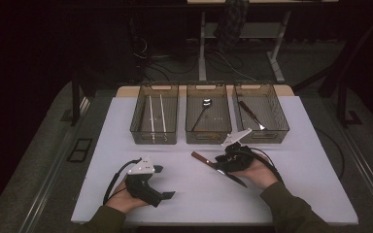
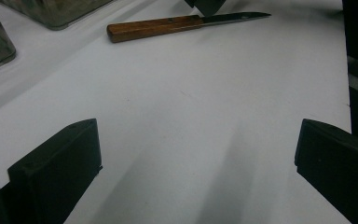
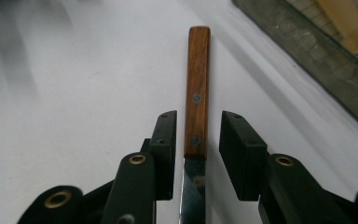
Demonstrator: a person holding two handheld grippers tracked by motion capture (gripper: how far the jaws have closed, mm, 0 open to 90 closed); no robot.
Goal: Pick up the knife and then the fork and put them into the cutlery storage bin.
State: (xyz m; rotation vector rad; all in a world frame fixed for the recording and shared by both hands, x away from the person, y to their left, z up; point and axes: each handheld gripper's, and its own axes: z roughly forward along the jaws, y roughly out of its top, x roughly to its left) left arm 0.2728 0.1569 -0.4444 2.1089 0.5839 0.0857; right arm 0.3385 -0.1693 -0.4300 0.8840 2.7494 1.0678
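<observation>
Fingers (image 3: 168,140) of the right gripper (image 3: 198,149) straddled the knife (image 3: 197,98) at its handle end, not yet clamping, lined up to lift it, while the left gripper (image 2: 196,158) sat released

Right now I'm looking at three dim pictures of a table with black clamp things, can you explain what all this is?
A person sits at a white table holding a hand-operated gripper in each hand. The high view looks down from above; each of the other two pictures comes from a camera riding on one gripper, looking along its black jaws. The left gripper rests open over bare table. The right gripper has its jaws on either side of a wooden-handled knife lying flat, with narrow gaps left, so it is not gripped yet. At the far edge stand three clear bins: the left bin holds two thin sticks, the middle bin a spoon, the right bin another utensil.
</observation>
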